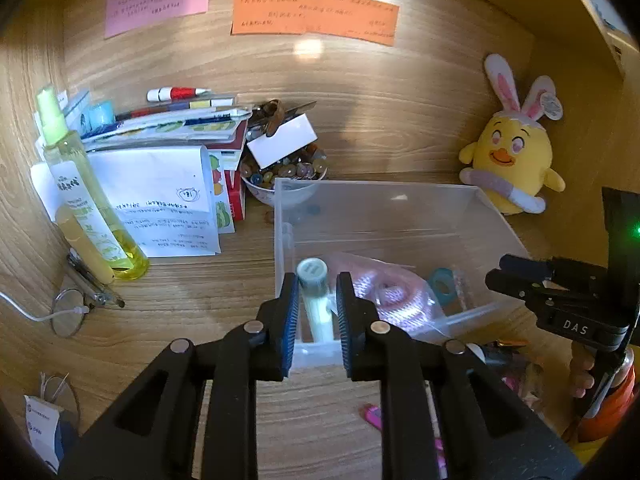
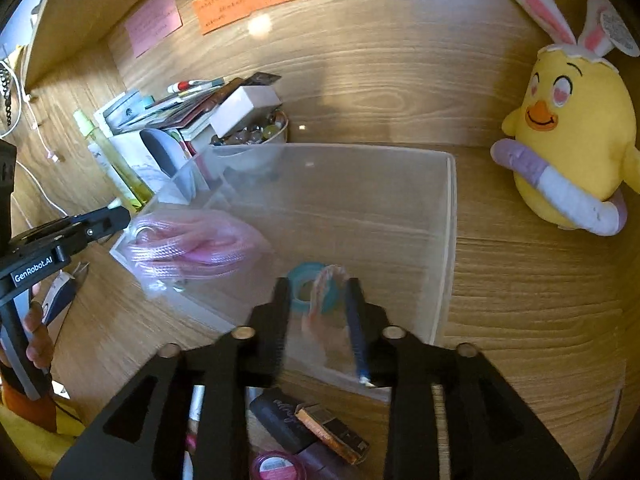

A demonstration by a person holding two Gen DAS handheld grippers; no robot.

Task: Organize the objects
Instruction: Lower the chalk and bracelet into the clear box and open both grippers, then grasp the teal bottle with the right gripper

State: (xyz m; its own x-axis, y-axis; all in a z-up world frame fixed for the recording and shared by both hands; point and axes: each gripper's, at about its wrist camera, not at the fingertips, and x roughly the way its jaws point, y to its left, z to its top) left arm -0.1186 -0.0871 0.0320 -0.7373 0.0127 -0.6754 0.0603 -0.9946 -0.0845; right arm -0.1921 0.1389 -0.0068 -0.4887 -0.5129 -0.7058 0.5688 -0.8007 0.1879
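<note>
A clear plastic bin stands on the wooden desk. In it lie a bagged pink rope and a teal tape roll. My left gripper is over the bin's near left corner, its jaws around a pale tube with a grey-green cap; a small gap shows on each side. My right gripper is open over the bin's near edge, above the tape roll and a small clear bag with a red-white string.
A yellow chick plush sits at the right. A bowl of marbles, a book pile and a yellow spray bottle stand at the left. Small items lie in front of the bin.
</note>
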